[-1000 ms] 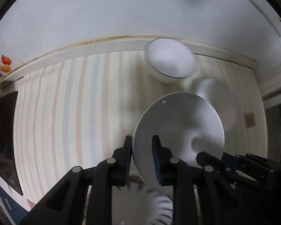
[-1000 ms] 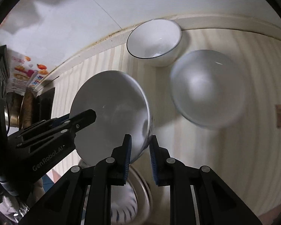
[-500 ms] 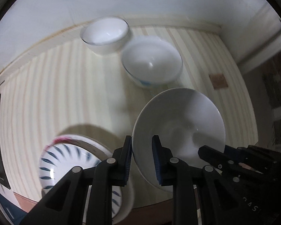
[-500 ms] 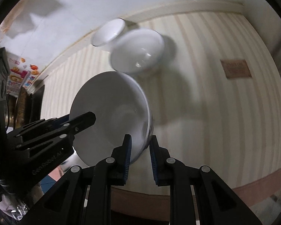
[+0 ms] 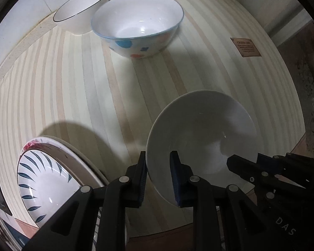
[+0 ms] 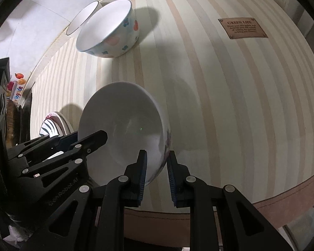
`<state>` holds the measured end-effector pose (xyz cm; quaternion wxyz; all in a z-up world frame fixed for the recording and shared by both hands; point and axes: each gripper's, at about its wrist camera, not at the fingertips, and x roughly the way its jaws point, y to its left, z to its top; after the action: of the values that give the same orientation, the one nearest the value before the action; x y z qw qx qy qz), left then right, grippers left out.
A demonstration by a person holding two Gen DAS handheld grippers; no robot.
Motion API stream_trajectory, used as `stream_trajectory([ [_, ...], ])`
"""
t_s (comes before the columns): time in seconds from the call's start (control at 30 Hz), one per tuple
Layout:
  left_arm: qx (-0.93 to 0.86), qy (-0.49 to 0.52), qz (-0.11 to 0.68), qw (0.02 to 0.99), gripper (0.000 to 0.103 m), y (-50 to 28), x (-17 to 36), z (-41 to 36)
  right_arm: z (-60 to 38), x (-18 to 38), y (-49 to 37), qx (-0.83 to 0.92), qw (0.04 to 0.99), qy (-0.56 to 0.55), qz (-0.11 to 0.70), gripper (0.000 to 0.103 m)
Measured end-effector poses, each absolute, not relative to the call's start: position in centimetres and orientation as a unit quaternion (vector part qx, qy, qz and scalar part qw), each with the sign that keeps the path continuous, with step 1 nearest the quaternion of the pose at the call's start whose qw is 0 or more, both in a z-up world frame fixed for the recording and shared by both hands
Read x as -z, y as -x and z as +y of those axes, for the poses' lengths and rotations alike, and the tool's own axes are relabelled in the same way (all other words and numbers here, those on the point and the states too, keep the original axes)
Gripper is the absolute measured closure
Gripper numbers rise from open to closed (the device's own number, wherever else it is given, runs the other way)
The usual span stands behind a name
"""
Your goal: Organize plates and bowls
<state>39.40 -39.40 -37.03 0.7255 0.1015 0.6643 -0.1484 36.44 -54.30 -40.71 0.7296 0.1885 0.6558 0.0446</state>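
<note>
Both grippers hold one white bowl [image 5: 201,133] above the striped table [image 5: 73,87]. My left gripper [image 5: 158,177] is shut on its left rim; my right gripper [image 6: 156,177] is shut on the opposite rim, where a floral print shows on the bowl's [image 6: 123,129] outside. The right gripper's fingers [image 5: 261,173] show at the bowl's right side in the left wrist view. A spotted bowl with a blue rim [image 5: 138,21] stands at the back, touching a plain white bowl [image 5: 79,10] by the wall. A leaf-patterned plate [image 5: 44,177] lies on another plate at the front left.
A brown label [image 5: 246,47] is fixed to the tablecloth at the right. The table's brown front edge [image 6: 282,205] runs below the grippers. Dark objects and colourful stickers [image 6: 16,83] sit at the far left. Bare cloth lies between the held bowl and the spotted bowl.
Both grippers carried the white bowl toward the table's front edge and lower. The two back bowls now sit farther off at the top, and the plate stack has come into view.
</note>
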Motion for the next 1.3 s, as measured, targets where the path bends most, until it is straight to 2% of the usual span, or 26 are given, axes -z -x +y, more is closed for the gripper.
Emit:
stream_trajectory([
  [0.57,0.157,-0.113,0.672,0.714,0.084,-39.3,37.4,-41.7,-55.0,41.4,-36.5,-0.043,0.71,-0.205,0.672,0.08],
  [0.7,0.147,-0.093,0.666,0.726,0.083,-40.3,34.8,-40.0,-56.4,40.1,-37.2,-0.051,0.704,-0.221,0.673,0.08],
  [0.73,0.141,-0.079,0.662,0.732,0.083,-41.1,33.6,-39.1,-56.6,39.6,-37.1,-0.051,0.708,-0.223,0.668,0.078],
  [0.8,0.129,-0.059,0.655,0.742,0.079,-42.7,32.2,-38.0,-57.8,37.8,-38.0,-0.053,0.72,-0.232,0.652,0.064],
  [0.83,0.122,-0.051,0.649,0.749,0.074,-43.8,31.5,-37.5,-58.2,37.0,-38.6,-0.053,0.725,-0.237,0.644,0.061],
  [0.9,0.107,-0.037,0.638,0.762,0.072,-46.3,30.9,-36.4,-58.7,35.4,-40.8,-0.066,0.741,-0.245,0.622,0.053],
  [1.07,0.082,0.0,0.642,0.762,0.072,-52.7,32.1,-35.2,-58.7,35.3,-46.9,-0.07,0.758,-0.25,0.598,0.053],
  [1.23,0.08,0.019,0.671,0.737,0.072,-56.8,35.1,-35.5,-57.0,38.6,-53.3,-0.083,0.735,-0.276,0.614,0.053],
  [1.3,0.083,0.025,0.683,0.726,0.072,-57.8,36.3,-35.9,-56.1,39.9,-54.9,-0.082,0.727,-0.283,0.621,0.056],
])
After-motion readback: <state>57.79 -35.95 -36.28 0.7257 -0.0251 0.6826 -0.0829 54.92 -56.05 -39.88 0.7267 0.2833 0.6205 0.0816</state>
